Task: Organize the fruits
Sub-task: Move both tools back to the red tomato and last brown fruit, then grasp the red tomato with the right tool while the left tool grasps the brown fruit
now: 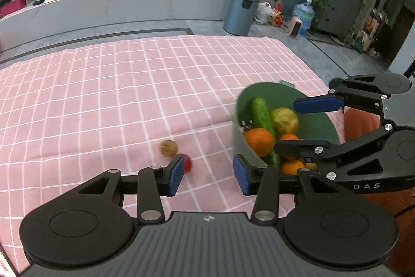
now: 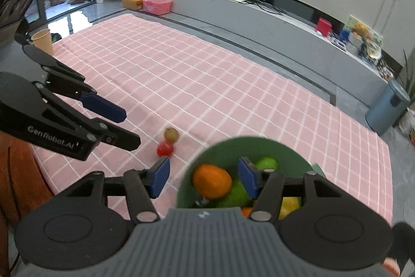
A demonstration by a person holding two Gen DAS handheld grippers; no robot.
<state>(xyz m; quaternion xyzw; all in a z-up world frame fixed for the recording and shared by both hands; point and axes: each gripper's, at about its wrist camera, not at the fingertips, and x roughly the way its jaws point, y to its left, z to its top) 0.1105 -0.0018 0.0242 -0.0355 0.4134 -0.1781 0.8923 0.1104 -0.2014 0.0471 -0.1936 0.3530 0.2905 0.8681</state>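
A green bowl sits on the pink checked cloth, holding a cucumber, oranges and a yellow-green fruit. It also shows in the right wrist view. A small brown fruit and a red fruit lie together on the cloth left of the bowl. My left gripper is open and empty, low over the cloth between the red fruit and the bowl. My right gripper is open and empty above the bowl's left rim; it also shows in the left wrist view.
The pink cloth covers the table. A paper cup stands at its far left corner. A blue-grey bin and a water jug stand on the floor beyond the table. A long grey counter runs behind.
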